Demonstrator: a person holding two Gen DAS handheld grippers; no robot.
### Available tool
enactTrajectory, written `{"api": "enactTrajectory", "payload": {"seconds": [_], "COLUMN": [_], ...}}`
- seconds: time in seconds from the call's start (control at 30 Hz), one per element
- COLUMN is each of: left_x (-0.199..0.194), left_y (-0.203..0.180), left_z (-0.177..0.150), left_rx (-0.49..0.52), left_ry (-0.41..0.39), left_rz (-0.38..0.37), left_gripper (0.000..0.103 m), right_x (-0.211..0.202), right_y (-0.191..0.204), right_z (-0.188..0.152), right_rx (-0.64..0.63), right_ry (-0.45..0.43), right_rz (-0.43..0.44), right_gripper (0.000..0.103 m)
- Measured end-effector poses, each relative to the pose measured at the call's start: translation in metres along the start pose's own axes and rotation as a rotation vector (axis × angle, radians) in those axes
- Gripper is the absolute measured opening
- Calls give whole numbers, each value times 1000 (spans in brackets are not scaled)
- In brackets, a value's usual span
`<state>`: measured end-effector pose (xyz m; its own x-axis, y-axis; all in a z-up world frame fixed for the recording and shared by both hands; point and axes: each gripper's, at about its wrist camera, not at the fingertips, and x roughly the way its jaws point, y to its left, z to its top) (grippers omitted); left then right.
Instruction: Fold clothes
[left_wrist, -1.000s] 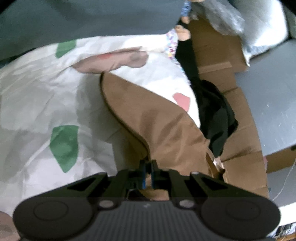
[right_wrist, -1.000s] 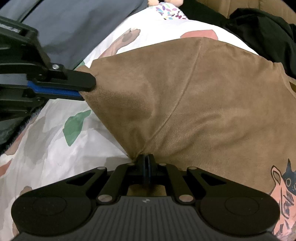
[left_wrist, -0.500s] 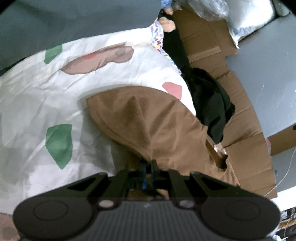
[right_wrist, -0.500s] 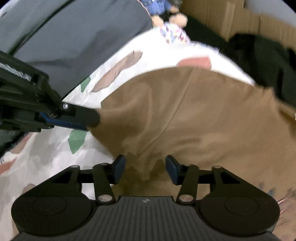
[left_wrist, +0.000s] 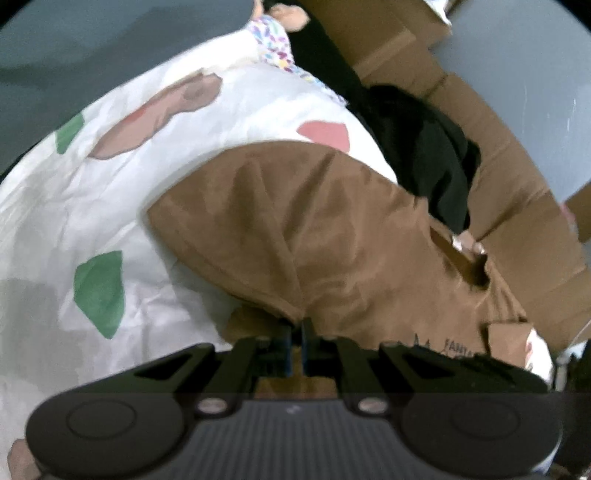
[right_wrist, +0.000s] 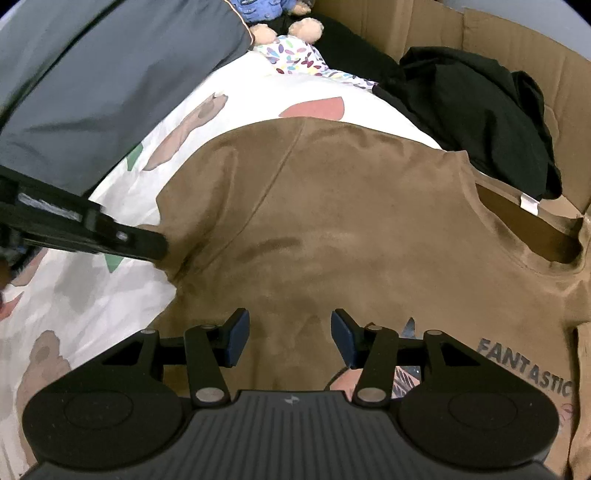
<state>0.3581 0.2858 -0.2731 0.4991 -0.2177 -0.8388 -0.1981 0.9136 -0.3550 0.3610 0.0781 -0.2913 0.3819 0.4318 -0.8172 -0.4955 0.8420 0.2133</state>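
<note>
Brown T-shirt (right_wrist: 369, 221) lay on the patterned bedsheet (left_wrist: 74, 206), sleeve side folded over the front. Soft, light, limp fabric; likely best pinched at hems or fold edges. Left gripper (left_wrist: 297, 345) had jaws pressed together on a shirt edge; right gripper (right_wrist: 288, 338) had jaws spread, nothing between. Chest print partly cut off, lower hem hidden. Black garment (right_wrist: 480, 122) beside cardboard box (right_wrist: 424, 26).

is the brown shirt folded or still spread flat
Partly folded: one side of the brown shirt is doubled over its front, hiding part of the print; the collar and "FANTASTIC" lettering show uncovered.
</note>
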Motion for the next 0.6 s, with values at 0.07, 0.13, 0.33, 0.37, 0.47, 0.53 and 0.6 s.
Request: {"api": "enactTrajectory", "payload": {"seconds": [0.07, 0.13, 0.33, 0.37, 0.47, 0.53, 0.6], "left_x": [6, 9, 21, 24, 28, 31, 34], "left_y": [-13, -23, -52, -58, -68, -74, -84], "left_z": [-1, -3, -12, -15, -22, -26, -31], "left_rx": [26, 46, 168, 196, 242, 269, 299], "left_ry": [12, 20, 63, 75, 93, 103, 110], "left_rz": [19, 30, 67, 75, 84, 90, 92], "left_gripper": [5, 5, 5, 5, 5, 5, 5], "right_x": [-5, -9, -15, -15, -16, -19, -24], "right_y": [-1, -3, -12, -15, -22, -26, -29], "right_z": [1, 2, 0, -1, -5, -5, -5], "right_rx": [-9, -8, 9, 18, 41, 48, 46], "right_ry": [3, 6, 53, 71, 108, 113, 120], "right_rz": [5, 11, 3, 1, -10, -19, -33], "right_gripper": [54, 54, 54, 54, 54, 54, 54]}}
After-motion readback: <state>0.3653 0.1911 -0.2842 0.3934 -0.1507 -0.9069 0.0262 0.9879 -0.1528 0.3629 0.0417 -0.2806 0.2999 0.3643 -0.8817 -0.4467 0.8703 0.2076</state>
